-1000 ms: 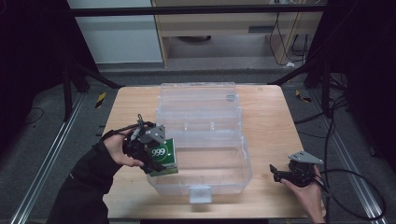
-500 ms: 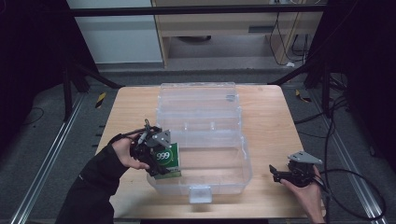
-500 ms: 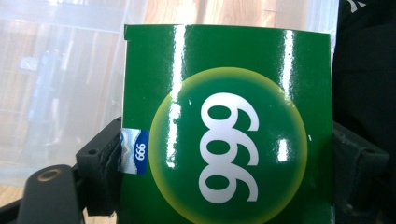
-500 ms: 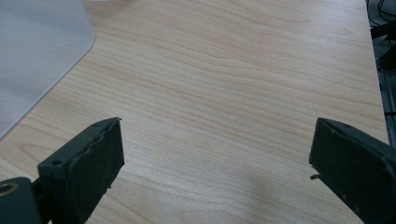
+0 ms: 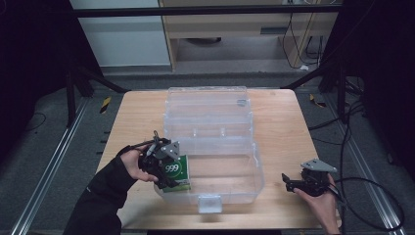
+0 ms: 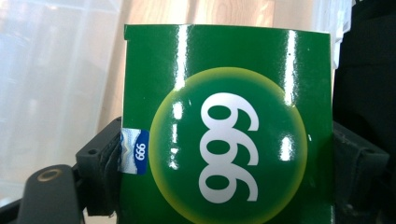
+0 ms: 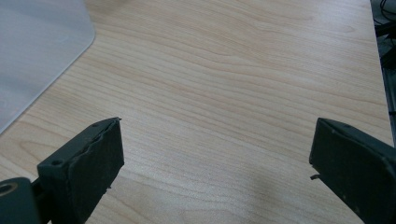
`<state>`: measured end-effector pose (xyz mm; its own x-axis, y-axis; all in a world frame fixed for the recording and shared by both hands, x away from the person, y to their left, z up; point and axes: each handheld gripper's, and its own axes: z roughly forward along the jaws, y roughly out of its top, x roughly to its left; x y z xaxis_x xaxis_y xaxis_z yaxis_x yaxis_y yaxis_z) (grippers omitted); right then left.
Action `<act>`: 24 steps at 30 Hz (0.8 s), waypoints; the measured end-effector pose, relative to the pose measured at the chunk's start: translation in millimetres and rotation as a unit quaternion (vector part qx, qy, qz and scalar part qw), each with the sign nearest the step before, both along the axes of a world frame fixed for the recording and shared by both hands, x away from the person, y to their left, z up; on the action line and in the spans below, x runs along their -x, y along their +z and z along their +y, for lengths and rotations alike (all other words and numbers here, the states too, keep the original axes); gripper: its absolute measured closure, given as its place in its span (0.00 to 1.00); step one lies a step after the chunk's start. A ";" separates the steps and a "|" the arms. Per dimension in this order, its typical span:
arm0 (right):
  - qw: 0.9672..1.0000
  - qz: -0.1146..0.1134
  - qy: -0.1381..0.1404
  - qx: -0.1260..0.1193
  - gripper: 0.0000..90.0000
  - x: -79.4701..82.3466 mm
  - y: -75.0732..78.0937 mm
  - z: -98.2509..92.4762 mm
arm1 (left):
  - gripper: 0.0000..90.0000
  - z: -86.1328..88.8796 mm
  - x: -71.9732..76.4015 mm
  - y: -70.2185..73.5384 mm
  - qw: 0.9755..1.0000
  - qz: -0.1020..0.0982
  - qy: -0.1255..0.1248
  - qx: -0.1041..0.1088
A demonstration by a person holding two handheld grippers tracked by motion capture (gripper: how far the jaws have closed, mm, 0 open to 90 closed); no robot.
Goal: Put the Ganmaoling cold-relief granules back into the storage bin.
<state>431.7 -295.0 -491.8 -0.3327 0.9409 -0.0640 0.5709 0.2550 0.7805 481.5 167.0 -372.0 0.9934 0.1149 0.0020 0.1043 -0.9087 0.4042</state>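
Left gripper (image 5: pixel 169 169) jaws clamp green box (image 6: pixel 229 126) at bin (image 5: pixel 254 166) wall; right gripper (image 7: pixel 215 163) wide open.

Glossy green "999" box (image 5: pixel 176 171) stands upright at the clear bin's (image 5: pixel 244 188) near-left corner.

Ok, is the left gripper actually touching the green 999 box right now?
Touching. In the left gripper view the green 999 box sits between the left gripper pads, both pressed against its side edges, no gap visible.

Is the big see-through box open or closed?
Open. The box has its lid flipped back flat on the table.
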 end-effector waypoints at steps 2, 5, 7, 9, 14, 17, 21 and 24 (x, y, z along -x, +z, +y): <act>1.000 0.001 0.000 -0.001 0.04 0.1 -0.1 0.3 | 0.16 -0.6 0.3 -4.2 1.000 0.003 0.001 -0.003; 1.000 0.002 0.000 -0.002 0.04 0.1 -0.6 0.6 | 0.16 -1.3 0.0 -10.1 1.000 0.005 -0.001 -0.005; 1.000 0.003 0.000 -0.002 0.04 0.2 -0.6 0.6 | 0.16 -1.8 -0.2 -12.2 1.000 0.006 -0.001 -0.008; 1.000 0.004 0.000 -0.002 0.03 0.2 -0.7 0.6 | 0.16 -2.0 -0.4 -14.4 1.000 0.007 0.000 -0.008; 1.000 0.004 0.001 0.000 0.03 0.1 -1.1 0.8 | 0.16 -2.5 -0.3 -20.5 1.000 0.006 -0.002 -0.012; 1.000 0.003 0.002 0.002 0.03 -0.1 -1.3 0.9 | 0.16 -2.7 -0.7 -23.7 1.000 0.005 -0.004 -0.015; 1.000 0.004 0.002 0.002 0.03 0.0 -1.5 1.2 | 0.16 -2.9 0.1 -28.1 1.000 0.005 -0.002 -0.014; 1.000 0.003 0.002 0.004 0.03 -0.1 -1.7 1.3 | 0.15 -2.3 0.8 -30.0 1.000 0.003 -0.003 -0.012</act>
<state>431.8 -293.7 -493.5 -0.3377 0.9388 -0.0684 0.5750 0.2633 0.7746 480.6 164.7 -402.0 0.9941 0.1086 -0.0008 0.1007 -0.9187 0.3820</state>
